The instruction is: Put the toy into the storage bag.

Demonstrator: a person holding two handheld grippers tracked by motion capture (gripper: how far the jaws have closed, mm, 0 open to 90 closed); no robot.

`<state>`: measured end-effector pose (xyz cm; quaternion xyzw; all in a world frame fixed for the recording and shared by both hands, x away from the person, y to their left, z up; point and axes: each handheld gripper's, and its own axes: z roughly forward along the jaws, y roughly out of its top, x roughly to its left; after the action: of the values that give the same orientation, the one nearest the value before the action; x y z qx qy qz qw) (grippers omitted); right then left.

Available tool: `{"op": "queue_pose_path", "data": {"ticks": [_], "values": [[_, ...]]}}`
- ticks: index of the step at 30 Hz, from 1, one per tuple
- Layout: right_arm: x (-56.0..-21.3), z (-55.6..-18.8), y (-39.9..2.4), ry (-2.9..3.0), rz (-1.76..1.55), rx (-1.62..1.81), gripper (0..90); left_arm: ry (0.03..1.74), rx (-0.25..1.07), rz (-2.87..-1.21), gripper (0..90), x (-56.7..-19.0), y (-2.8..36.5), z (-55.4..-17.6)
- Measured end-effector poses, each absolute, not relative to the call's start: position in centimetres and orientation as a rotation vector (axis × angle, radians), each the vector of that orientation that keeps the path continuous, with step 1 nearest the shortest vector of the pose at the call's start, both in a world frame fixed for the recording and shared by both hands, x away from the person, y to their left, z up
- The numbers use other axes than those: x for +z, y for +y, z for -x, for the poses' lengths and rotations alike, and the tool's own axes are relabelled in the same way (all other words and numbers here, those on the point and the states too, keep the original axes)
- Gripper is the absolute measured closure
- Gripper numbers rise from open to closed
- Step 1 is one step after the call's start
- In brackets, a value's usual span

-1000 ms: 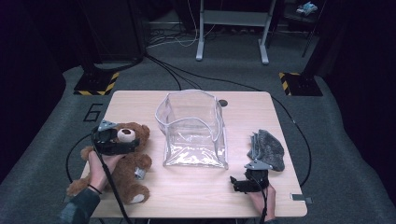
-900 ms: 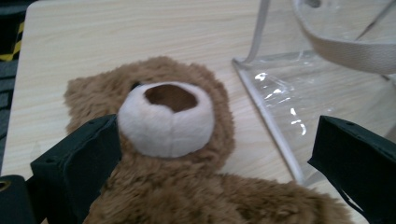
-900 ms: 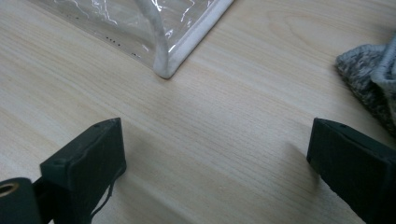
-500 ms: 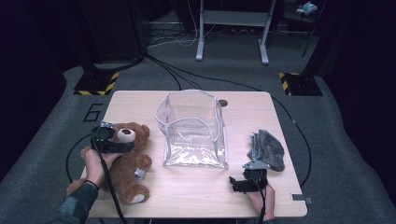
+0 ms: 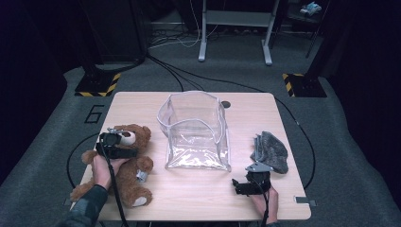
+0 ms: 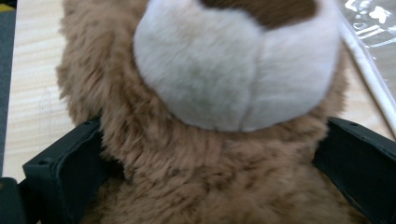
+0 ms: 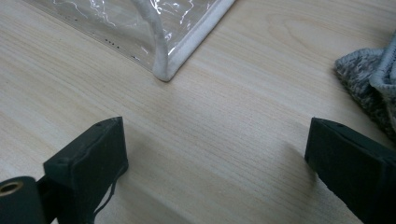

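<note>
- Left tongs (image 5: 115, 140) are straddling the bear (image 5: 124, 166) under its muzzle, jaws wide, readying a grip; bear lying at the desk's (image 5: 198, 189) eight o'clock.
- Right tongs (image 5: 239, 186) are waiting wide at five o'clock, near the clear bag (image 5: 197, 137).

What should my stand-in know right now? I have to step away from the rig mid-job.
Left gripper: jaws wide, one on each side of the teddy bear below its muzzle; whether they press it I cannot tell.
Right gripper: open, holding nothing, low over the table between the clear bag and the grey cloth.
Done: nothing is packed; the bear lies left of the bag and the cloth right of it.
Left, likely: close on the bear and lift it into the bag, whose mouth stands open.
</note>
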<state>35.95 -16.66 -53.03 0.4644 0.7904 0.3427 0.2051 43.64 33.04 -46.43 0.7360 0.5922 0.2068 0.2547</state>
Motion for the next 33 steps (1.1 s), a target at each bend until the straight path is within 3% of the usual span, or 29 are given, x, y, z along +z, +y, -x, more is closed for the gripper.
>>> {"op": "queue_pose_path", "data": {"ticks": [11, 20, 33], "values": [[-53.0, -35.9, -16.7, 2.197, -1.307, 0.951, 5.8, 1.654, 0.483, -2.036, 5.0, -48.2, 33.7, -44.1], [-53.0, -36.0, -16.7, 2.199, -1.302, 0.952, 6.1, 1.608, 0.511, -2.024, 33.9, -48.1, 33.8, -43.7], [-53.0, -36.0, -16.8, 2.195, -1.307, 0.955, 6.5, 1.529, 0.546, -2.008, 41.9, -46.6, 34.1, -42.4]]}}
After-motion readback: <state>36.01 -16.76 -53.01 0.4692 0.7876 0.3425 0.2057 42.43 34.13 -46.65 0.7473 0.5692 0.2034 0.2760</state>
